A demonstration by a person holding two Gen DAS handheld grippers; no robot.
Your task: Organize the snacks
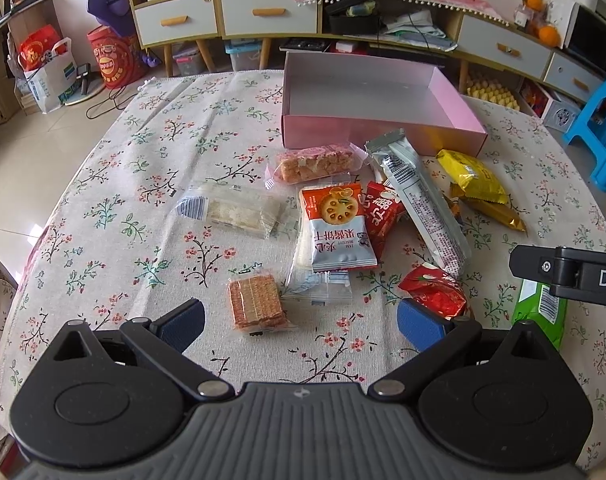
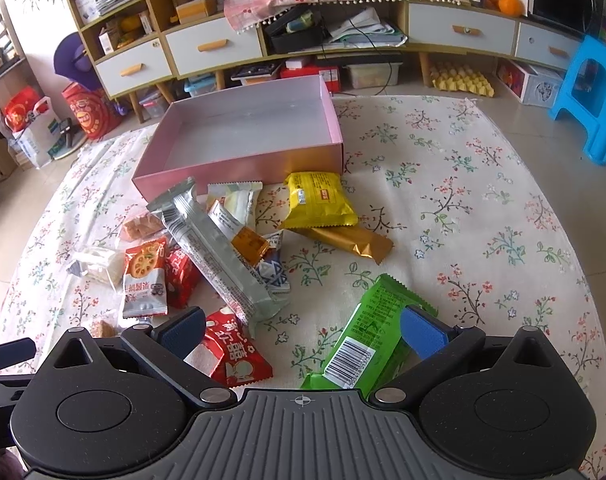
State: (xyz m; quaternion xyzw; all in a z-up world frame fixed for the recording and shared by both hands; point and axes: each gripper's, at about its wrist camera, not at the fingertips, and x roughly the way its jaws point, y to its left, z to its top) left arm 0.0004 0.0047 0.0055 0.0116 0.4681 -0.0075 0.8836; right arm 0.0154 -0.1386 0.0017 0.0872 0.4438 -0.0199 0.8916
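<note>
floral tablecloth (image 2: 463, 184), seemingly empty pink box (image 2: 239, 168)

The surface (image 2: 483, 208) wears a cream cloth printed with small flowers and twigs. An open pink cardboard box (image 2: 239, 168) sits toward its far side. Just in front of the box, loose snacks lie scattered: a long silver wrapper (image 2: 219, 256), a yellow packet (image 2: 317, 200) overlapping a gold bar (image 2: 355, 242), a red-and-white jam biscuit pack (image 1: 339, 228), 2 clear-wrapped pastries (image 1: 315, 162), a clear-wrapped brown cracker (image 1: 257, 302), a red crinkled packet (image 1: 435, 290) and, apart on the near right, a green packet (image 2: 367, 340).
</note>
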